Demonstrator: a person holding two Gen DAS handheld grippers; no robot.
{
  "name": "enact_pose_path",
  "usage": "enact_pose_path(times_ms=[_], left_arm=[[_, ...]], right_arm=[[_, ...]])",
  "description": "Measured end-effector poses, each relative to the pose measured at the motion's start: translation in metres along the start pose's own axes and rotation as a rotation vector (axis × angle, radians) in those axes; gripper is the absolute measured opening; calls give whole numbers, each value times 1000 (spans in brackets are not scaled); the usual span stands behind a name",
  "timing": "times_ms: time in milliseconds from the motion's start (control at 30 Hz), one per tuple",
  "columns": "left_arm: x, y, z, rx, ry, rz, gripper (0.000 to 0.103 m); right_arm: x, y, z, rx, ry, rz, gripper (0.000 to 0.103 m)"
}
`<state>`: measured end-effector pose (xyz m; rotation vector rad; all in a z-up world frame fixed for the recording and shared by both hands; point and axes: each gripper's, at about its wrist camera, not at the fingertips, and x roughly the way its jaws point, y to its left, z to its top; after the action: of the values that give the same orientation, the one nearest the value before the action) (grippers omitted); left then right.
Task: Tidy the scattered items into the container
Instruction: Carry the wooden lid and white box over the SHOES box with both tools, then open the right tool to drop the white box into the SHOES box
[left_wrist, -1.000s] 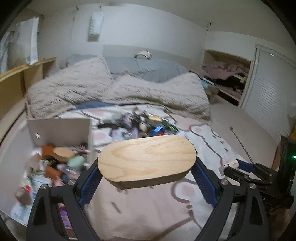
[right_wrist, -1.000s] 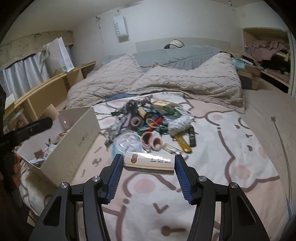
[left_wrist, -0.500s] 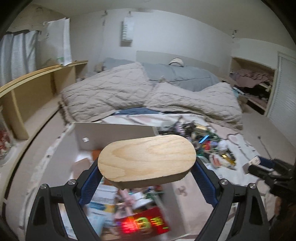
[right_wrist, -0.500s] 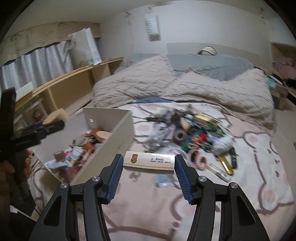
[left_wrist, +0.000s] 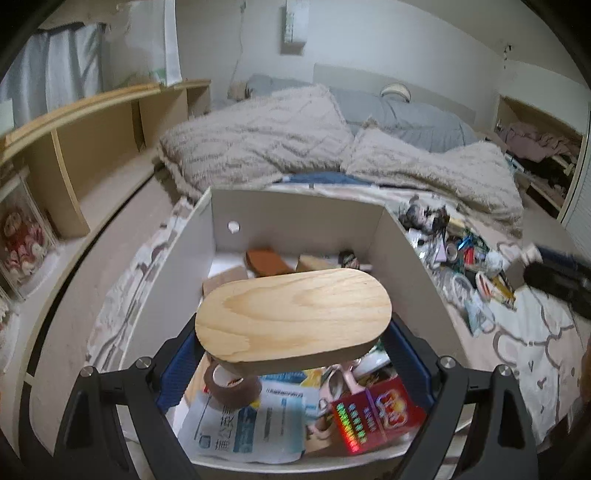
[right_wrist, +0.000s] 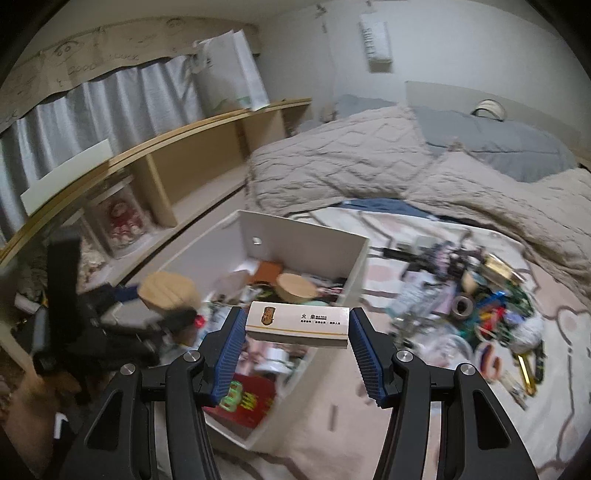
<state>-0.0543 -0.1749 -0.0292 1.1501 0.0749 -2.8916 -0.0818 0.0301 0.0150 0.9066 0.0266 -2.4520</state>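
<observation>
Dim, flat indoor light w/ soft shadows; strong fisheye bend and dark corners; motion blur either side of each gripper.

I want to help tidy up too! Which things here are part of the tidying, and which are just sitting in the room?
Part of the job:
- oval wooden lid, held in the left gripper
- matchbox, held in the right gripper
- white storage box
- pile of scattered items

Just lying about:
- beige blanket
- grey duvet
- wooden shelf
- curtain
</observation>
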Motion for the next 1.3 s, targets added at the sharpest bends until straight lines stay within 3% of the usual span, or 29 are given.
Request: enact_pose_path(times_ms=[200, 467, 933, 1300], left_arm=[[12, 1, -8, 0, 108, -45, 93], [14, 7, -17, -60, 144, -80, 93], [11, -6, -28, 48, 126, -74, 93], [11, -12, -24, 64, 121, -85, 93]], right_arm=[[27, 21, 23, -6, 78, 43, 58], [53, 36, 41, -32, 187, 37, 58], [88, 31, 32, 0, 300, 44, 58], [121, 22, 28, 170, 416, 114, 58]])
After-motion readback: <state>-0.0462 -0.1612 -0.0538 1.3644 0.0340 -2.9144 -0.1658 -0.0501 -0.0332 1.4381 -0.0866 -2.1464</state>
